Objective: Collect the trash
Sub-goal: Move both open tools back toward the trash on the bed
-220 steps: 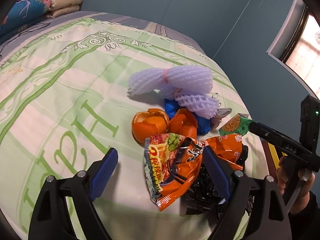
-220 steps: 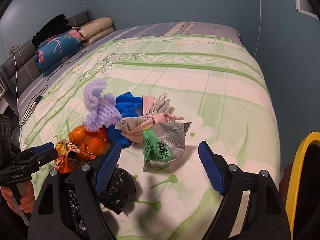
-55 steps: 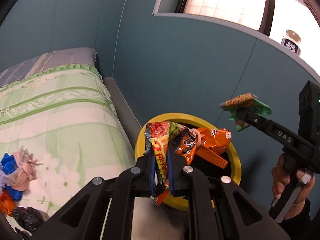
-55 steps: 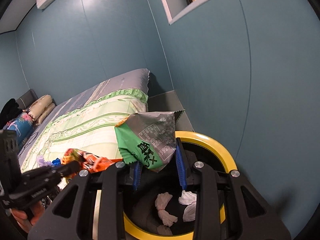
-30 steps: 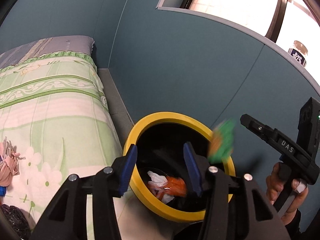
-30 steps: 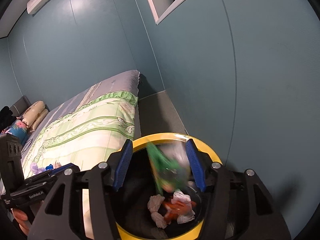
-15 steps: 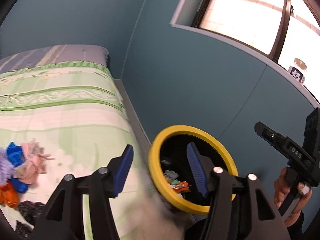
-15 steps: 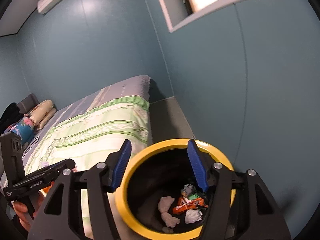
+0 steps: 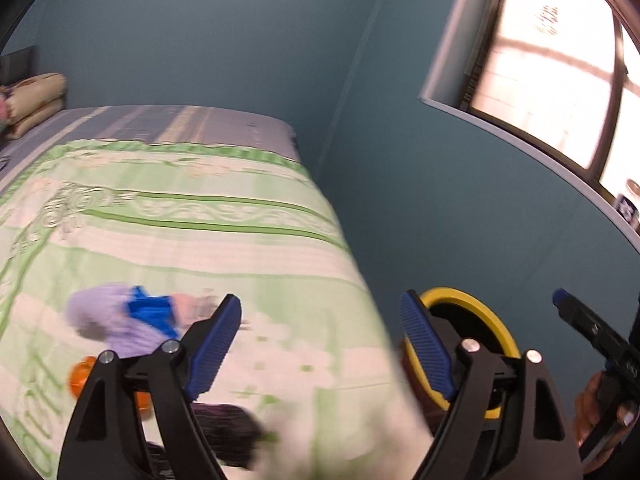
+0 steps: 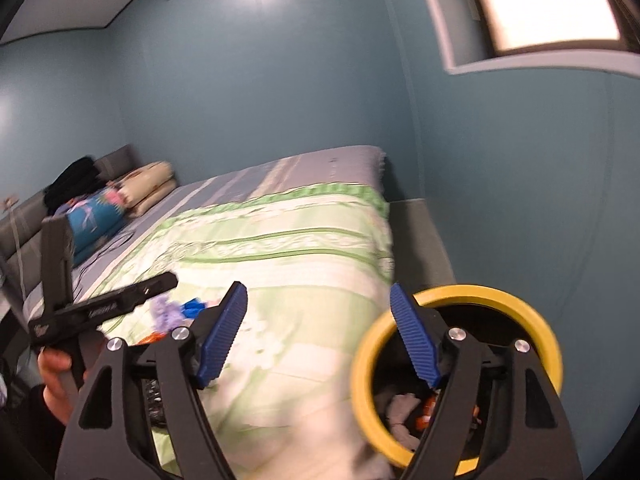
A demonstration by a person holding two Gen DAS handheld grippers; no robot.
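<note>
1. Trash pile [image 9: 132, 320] is lying on the bed [image 9: 224, 236], ahead-left of the left hand-held gripper [image 9: 320, 344]; still uncollected.
2. Yellow-rimmed bin [image 10: 456, 376], at the right hand-held gripper [image 10: 318, 336]'s right finger, is already holding some wrappers.
3. Both are sitting spread apart, carrying nothing.

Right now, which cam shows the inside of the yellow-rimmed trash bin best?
Right wrist. It looks down into the round yellow-rimmed black trash bin, showing white tissue and orange wrapper scraps at the bottom. The left wrist view catches only part of the bin's rim behind its own open claw, with the interior dark.
</note>
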